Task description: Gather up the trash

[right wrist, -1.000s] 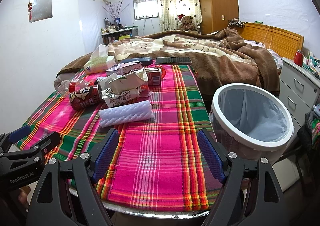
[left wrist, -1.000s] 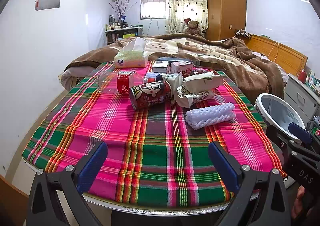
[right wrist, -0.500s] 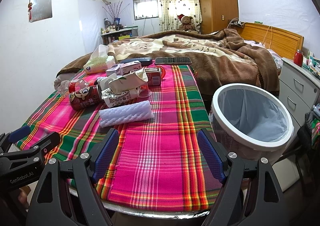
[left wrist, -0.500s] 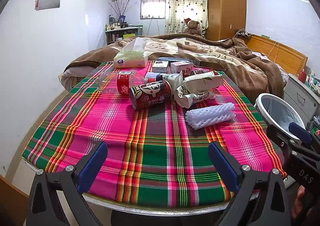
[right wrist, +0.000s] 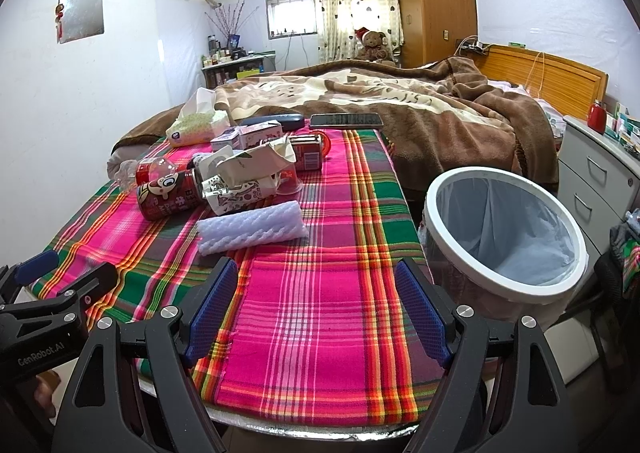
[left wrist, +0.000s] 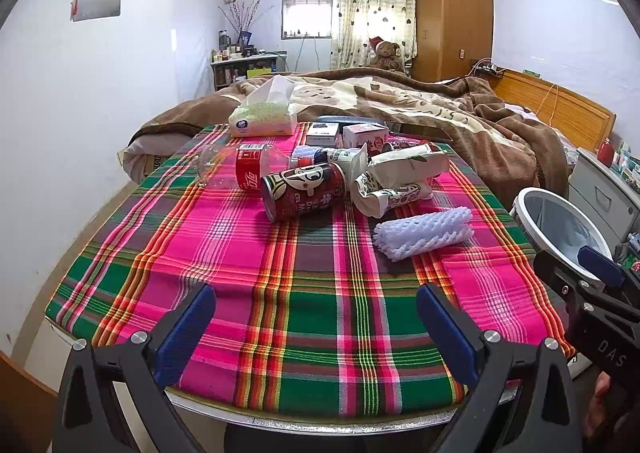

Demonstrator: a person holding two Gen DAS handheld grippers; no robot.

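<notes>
I see a table with a pink, green and red checked cloth (left wrist: 304,293). I start at the left. A clear plastic bottle with a red label (left wrist: 236,171) lies on its side, and its far end is hard to make out. Next to it lies one red round can with a cartoon face (left wrist: 304,191), touching the bottle. Right of the can are two crumpled paper cartons (left wrist: 400,181), one on top of the other. They hide part of a small white bottle behind them. Just in front lies one white foam net sleeve (left wrist: 422,233), apart from the pile. Behind the pile I count one green and white tissue pack (left wrist: 262,121) and two little boxes (left wrist: 344,135).

My left gripper (left wrist: 314,323) hangs over the near edge of the table with its two blue pads spread wide, holding nothing. My right gripper (right wrist: 316,307) is spread wide too, and holds nothing.

At the far right stands one round white bin with a pale bag inside (right wrist: 502,237), just beside the table. In the left view my right gripper cuts off part of it.
</notes>
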